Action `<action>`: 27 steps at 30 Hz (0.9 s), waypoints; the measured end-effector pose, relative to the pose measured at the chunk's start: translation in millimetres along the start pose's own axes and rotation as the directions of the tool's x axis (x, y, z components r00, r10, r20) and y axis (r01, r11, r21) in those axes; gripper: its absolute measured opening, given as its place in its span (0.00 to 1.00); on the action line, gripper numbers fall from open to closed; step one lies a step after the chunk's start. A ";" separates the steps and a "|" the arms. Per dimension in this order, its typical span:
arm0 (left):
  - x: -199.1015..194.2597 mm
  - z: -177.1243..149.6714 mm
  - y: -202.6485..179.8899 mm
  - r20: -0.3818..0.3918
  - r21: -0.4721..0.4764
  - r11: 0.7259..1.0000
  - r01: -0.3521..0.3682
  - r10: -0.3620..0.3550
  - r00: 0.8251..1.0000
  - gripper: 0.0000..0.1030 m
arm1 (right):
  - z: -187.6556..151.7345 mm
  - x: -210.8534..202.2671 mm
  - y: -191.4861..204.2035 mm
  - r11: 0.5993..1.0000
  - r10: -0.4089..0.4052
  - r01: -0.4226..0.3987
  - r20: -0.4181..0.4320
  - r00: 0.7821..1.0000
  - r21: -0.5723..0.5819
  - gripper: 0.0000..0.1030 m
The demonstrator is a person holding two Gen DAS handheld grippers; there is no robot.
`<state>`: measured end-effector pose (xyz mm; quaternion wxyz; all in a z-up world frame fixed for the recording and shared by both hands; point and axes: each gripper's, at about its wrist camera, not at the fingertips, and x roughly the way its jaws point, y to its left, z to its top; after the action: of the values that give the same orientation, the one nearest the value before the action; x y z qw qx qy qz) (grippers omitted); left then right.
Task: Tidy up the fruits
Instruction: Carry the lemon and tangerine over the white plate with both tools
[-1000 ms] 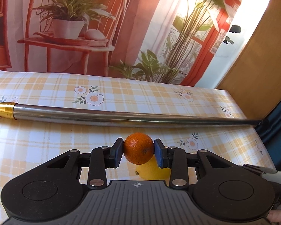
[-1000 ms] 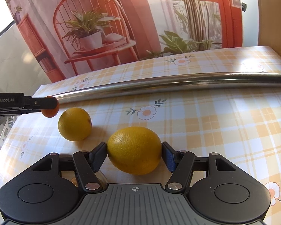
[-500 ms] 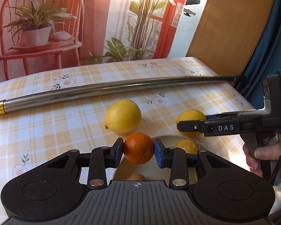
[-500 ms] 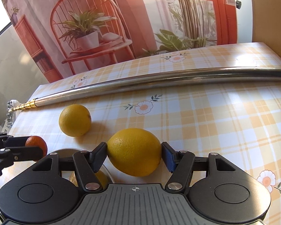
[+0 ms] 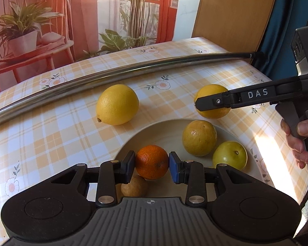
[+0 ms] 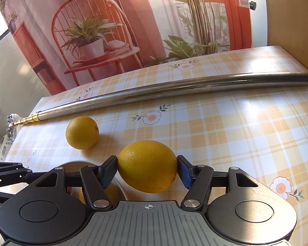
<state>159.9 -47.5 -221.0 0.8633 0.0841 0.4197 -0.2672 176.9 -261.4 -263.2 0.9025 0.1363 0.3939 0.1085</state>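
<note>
Placing step in hand. The left gripper [image 5: 152,162] has its fingers closed on an orange [image 5: 152,162], held over the plate [image 5: 168,131], where three fruits already lie. The right gripper [image 6: 146,167] is clamped on a lemon [image 6: 147,166] just beyond the plate's rim. One lemon [image 5: 117,104] sits loose on the surface [image 5: 51,135]. Next: lower the orange into the bare patch, then release.

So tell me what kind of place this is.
Probably a home dining spot dressed for recording: a table with a checked floral tablecloth, a plate of fruit, and a printed chair-and-plants backdrop behind.
</note>
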 end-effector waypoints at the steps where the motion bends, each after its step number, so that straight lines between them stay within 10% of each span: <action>1: 0.1 -0.8 0.0 -0.002 0.000 1.000 -0.002 0.002 1.000 0.36 | 0.3 -1.9 0.7 1.000 0.002 -0.002 0.004 1.000 -0.001 0.57; 27: -62.6 -11.4 23.7 0.119 -0.199 0.977 -0.079 0.104 0.987 0.37 | -6.7 -43.5 63.2 0.985 0.087 -0.086 -0.001 0.996 -0.151 0.57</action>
<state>133.2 1.1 -182.0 0.9041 0.0015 0.3829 -0.1900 137.3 -214.1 -217.0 0.9057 0.0851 0.3759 0.1765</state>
